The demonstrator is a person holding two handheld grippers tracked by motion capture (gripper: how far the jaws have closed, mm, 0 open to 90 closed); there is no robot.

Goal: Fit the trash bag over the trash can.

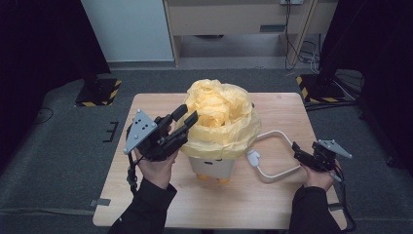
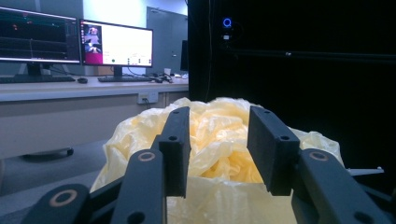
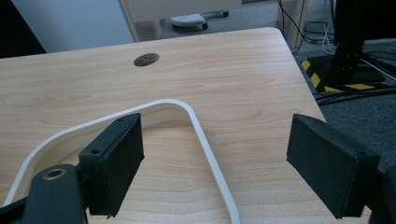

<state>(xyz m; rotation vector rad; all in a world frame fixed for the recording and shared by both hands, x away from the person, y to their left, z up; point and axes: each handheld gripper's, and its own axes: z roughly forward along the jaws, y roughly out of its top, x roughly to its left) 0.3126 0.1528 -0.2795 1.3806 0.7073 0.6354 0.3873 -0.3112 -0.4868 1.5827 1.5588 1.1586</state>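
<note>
One yellow bag (image 1: 221, 119) sits just beyond the left claw (image 1: 187, 117).

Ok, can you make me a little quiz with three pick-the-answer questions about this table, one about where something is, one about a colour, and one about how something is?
1. Where does the white loop handle lie?
A. On the table to the bin's right
B. Inside the bag
C. On the floor

2. What colour is the plastic bag on the small white bin?
A. Blue
B. Yellow
C. Black

3. How are the jaws of the right gripper?
A. Shut tight together
B. Apart, with nothing pinched
C. Clamped on the bag

Answers:
1 A, the high view shows the handle flat on the wooden table, right of the bin.
2 B, the crumpled bag is pale yellow in the high view and in the left gripper view.
3 B, the right gripper view shows a wide gap between the pads, and the handle lies on the table beyond them.
</note>
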